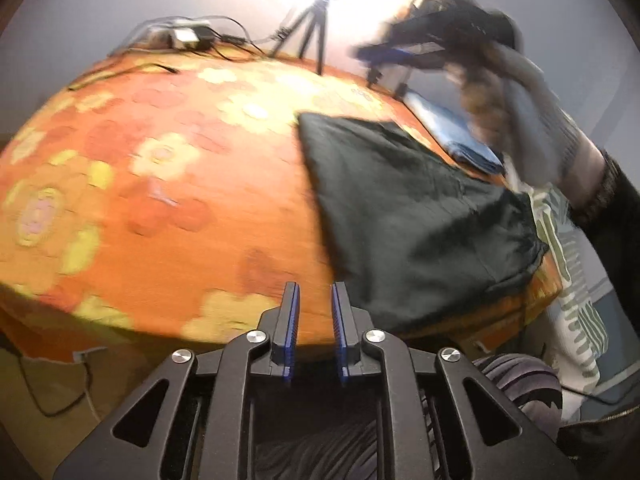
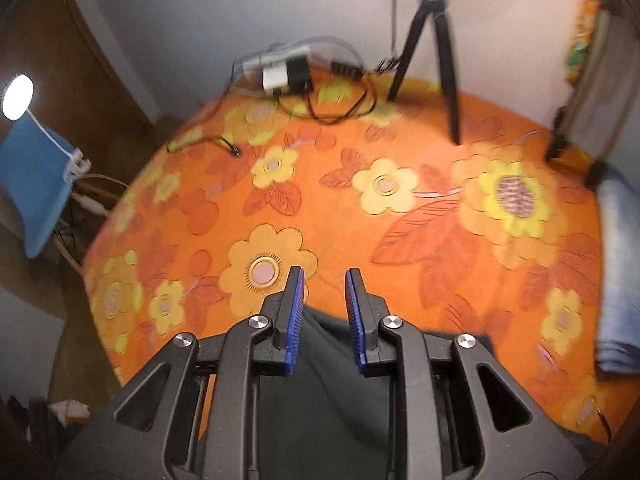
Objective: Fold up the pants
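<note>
— Where is the dark green-black folded cotton pair of pants (image 1: 416,216) lying relative to the two claws?

— It is lying flat on the worktop covered by the orange cloth with yellow flowers (image 1: 168,184), towards the near right corner. From the left claw (image 1: 315,292) the pants are sitting ahead and to the right, with the near hem just beside the right fingertip. The right claw (image 2: 325,276) is hovering directly above the garment — the dark fabric is filling the view under and behind its fingers, and its far edge is showing just between them.

— Which way is the long axis running?

— Judging from the left view, it is running away from the near edge and slanting towards the far left. The right claw is looking the nearer of the two.

— Are the claws gripping anything?

— No. Both are standing with fingers apart and nothing between the blue pads.

— Any containers in play?

— None that I can make out. A light blue folded denim piece (image 2: 618,276) is lying on the cloth at the right edge, apart from the pants. A black camera tripod (image 2: 434,52) and a white-and-black cluster of chargers and cables (image 2: 286,70) are sitting at the far side, well apart.
</note>
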{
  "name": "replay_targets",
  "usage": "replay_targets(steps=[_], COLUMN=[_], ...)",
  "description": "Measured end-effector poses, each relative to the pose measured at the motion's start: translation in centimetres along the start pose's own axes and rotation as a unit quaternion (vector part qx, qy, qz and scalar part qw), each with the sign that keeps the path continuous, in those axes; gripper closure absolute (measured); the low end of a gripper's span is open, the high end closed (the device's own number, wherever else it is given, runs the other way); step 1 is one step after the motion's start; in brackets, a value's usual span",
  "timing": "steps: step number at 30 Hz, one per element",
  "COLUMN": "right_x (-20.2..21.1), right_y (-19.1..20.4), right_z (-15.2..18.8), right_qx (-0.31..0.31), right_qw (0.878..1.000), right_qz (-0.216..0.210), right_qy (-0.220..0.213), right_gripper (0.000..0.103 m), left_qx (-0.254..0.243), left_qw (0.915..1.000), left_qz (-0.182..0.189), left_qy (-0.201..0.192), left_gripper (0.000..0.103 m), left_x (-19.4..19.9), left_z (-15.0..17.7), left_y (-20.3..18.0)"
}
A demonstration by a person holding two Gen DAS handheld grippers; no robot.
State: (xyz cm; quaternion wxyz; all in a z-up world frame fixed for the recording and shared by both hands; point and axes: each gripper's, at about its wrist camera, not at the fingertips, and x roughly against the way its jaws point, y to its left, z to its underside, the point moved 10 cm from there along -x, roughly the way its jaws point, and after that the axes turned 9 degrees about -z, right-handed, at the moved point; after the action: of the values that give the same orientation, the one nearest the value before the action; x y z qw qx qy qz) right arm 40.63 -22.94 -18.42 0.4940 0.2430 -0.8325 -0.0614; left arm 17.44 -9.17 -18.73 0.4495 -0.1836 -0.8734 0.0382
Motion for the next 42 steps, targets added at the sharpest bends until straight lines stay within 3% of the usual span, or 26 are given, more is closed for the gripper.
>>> replay_targets(steps=[1, 4, 8, 10, 13, 18, 22, 28, 33, 37, 42], right_x=[1.6, 5.5, 11.7, 14.0, 18.0, 21.7, 23.0, 21.0, 14.5, 8.7, 3.5], right_y=[0.0, 0.2, 0.8, 1.3, 2.8, 5.5, 7.5, 9.4, 10.1, 9.6, 7.0], right_z=[0.3, 1.1, 2.7, 3.4, 4.8, 7.3, 9.7, 14.0, 17.8, 19.9, 20.8], right_qx=[-0.004, -0.008, -0.018, -0.016, -0.008, 0.012, 0.025, 0.04, 0.045, 0.068, 0.041], right_qw=[1.0, 1.0, 0.998, 0.998, 0.997, 0.996, 0.995, 0.994, 0.996, 0.997, 0.999], right_qz=[-0.002, -0.007, -0.013, -0.011, -0.014, -0.015, -0.023, -0.02, -0.032, -0.02, -0.02], right_qy=[-0.009, -0.029, -0.055, -0.065, -0.079, -0.093, -0.098, -0.099, -0.064, -0.033, -0.01], right_gripper=[0.076, 0.071, 0.071, 0.07, 0.07, 0.07, 0.069, 0.064, 0.064, 0.064, 0.064], left_qx=[0.002, 0.001, -0.012, -0.013, -0.02, -0.041, -0.038, -0.048, -0.044, -0.044, -0.031], left_qw=[1.0, 0.9995, 0.9981, 0.9977, 0.9972, 0.9969, 0.9971, 0.9981, 0.9987, 0.9977, 0.9966], left_qz=[-0.004, -0.021, -0.037, -0.038, -0.035, -0.021, -0.014, -0.001, -0.005, -0.014, -0.012], left_qy=[-0.005, -0.025, -0.048, -0.055, -0.063, -0.064, -0.065, -0.039, 0.023, 0.05, 0.076], left_gripper=[0.078, 0.075, 0.074, 0.066, 0.064, 0.056, 0.055, 0.055, 0.055, 0.055, 0.055], left_x=[0.6, 3.0, 6.3, 7.8, 10.6, 13.7, 14.0, 9.1, 1.8, -1.5, -5.0], left_z=[-0.2, -1.7, -4.5, -6.2, -9.3, -13.8, -16.4, -16.0, -14.1, -13.7, -13.2], left_y=[0.5, 2.2, 3.1, 3.4, 3.1, 1.3, 0.0, -2.7, -3.9, -4.3, -4.3])
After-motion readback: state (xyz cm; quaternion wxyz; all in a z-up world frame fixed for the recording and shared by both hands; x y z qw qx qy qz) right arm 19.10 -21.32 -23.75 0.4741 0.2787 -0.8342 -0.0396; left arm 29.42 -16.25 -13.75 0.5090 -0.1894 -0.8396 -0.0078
